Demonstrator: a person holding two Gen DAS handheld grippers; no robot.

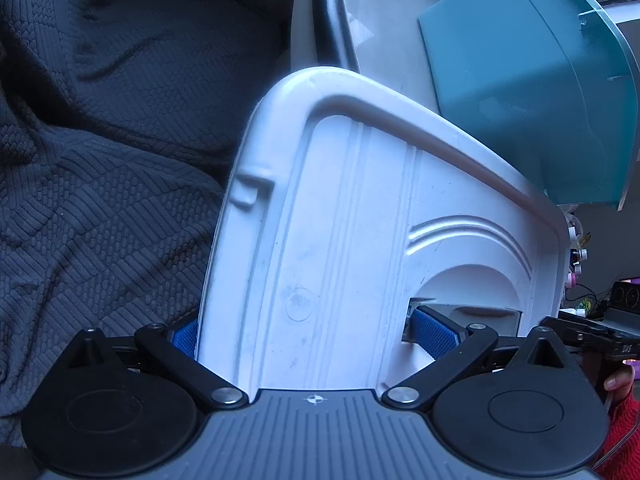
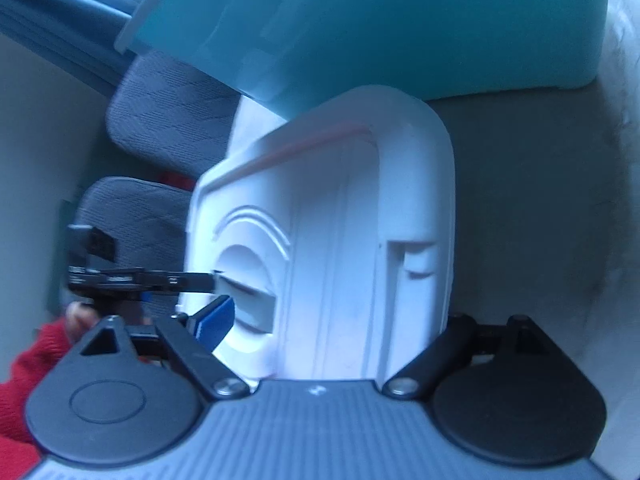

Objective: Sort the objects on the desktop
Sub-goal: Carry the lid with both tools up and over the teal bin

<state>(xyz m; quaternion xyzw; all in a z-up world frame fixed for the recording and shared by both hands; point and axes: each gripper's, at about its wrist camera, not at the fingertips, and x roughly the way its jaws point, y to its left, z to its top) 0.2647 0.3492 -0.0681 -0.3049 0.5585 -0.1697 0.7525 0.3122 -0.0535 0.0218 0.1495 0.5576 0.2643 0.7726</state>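
Two claws are gripping one white moulded plastic storage bin point(image 1: 360, 240) from opposite sides. The left claw point(image 1: 316, 332) is spanning the bin's end, one blue textured pad point(image 1: 436, 332) sitting in the arched handle recess and the other blue pad point(image 1: 186, 332) pressing on the outer wall, so the jaws are standing wide and clamped on the bin. The right claw point(image 2: 320, 320) is holding the same bin likewise, with its blue pad point(image 2: 216, 320) at the handle recess; its far finger is hidden behind the bin wall. A teal translucent plastic tub point(image 1: 528, 88) is resting against the white bin's upper rim (tilted, its open side turned away). Dark grey knitted fabric point(image 1: 100, 160) is lying beside the bin on the left. In the right wrist view, the other black gripper point(image 2: 120, 280) is reaching the recess, beside a hand point(image 2: 78, 316) in a red sleeve.
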